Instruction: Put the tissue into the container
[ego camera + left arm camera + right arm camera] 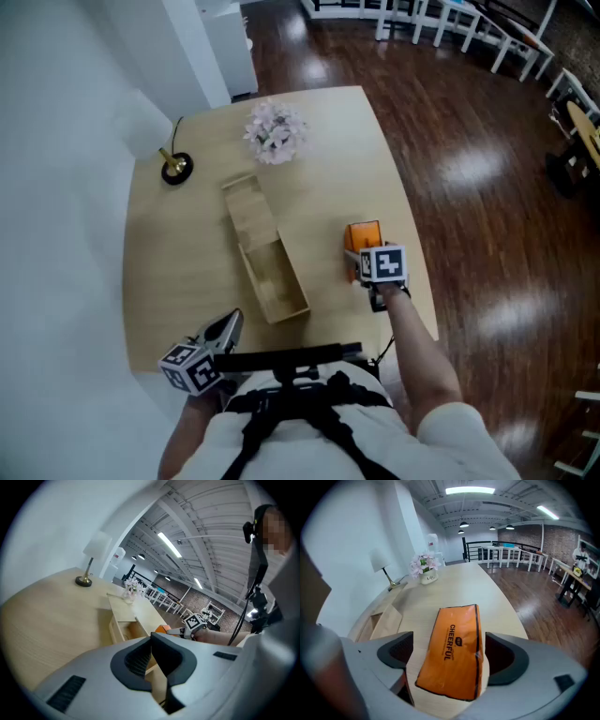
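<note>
Tissue (363, 234) isn't in the box (281, 315) yet. It's laid flat on the table (187, 272), orange pack, at about 3 o'clock from the box and just beside it without touching.

The right gripper (449, 637) is tipped steeply down over the pack, jaws spread as wide as they go. The pack is straddled, one pad at its 9 o'clock and one at its 3 o'clock. A sliver of tabletop can be seen on the 9 o'clock side, so nothing's being squeezed. The 3 o'clock pad looks very close to the wrapper edge, but no pressing can be made out.

The left gripper (151, 644) is parked near the table's near edge, around 7 o'clock from the box. Its jaws are pressed together, with nothing between them.

The far half of the box is covered by a lid (248, 211); the near half is left open and bare inside.

Flowers (274, 131) are set at 12 o'clock from the box, and a lamp (175, 167) at about 10 o'clock.
</note>
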`<state>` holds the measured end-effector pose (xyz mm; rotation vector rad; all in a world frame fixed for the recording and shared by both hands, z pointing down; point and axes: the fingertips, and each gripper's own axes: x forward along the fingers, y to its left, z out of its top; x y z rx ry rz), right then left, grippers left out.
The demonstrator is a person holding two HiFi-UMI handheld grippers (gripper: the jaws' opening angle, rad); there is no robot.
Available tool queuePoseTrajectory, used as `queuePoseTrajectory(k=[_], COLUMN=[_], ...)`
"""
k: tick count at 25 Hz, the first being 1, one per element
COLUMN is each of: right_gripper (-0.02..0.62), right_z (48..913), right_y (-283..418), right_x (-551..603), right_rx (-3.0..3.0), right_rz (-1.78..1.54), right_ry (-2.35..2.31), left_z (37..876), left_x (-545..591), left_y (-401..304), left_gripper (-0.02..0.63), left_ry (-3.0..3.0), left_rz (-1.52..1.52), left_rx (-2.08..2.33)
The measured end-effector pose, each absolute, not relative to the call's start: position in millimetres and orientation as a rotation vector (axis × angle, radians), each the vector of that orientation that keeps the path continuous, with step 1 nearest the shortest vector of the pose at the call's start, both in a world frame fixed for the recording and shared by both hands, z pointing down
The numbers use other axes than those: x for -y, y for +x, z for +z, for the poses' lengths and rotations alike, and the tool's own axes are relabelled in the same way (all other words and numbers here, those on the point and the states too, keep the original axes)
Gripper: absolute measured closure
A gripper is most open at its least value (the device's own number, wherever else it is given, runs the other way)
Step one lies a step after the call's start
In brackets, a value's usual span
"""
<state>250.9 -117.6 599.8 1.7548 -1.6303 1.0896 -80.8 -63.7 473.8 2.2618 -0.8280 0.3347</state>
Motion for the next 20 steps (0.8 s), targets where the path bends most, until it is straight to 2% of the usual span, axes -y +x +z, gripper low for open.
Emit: queuePoseTrajectory(k=[8,20], right_gripper=[0.123,0.155], right_z=[642,638], right_y=[259,259], right_x=[118,117], right_rx=[1.503,1.551], right_rz=[1.175,1.233], right_ry=[1.730,1.733], left_z=[481,489], left_x=[55,53], left_y=[-89,-99], left_gripper=[0.612,0.612], left_ry=[2.256,2.208], left_rz=[0.363,0.345], left_rx=[0.802,0.821])
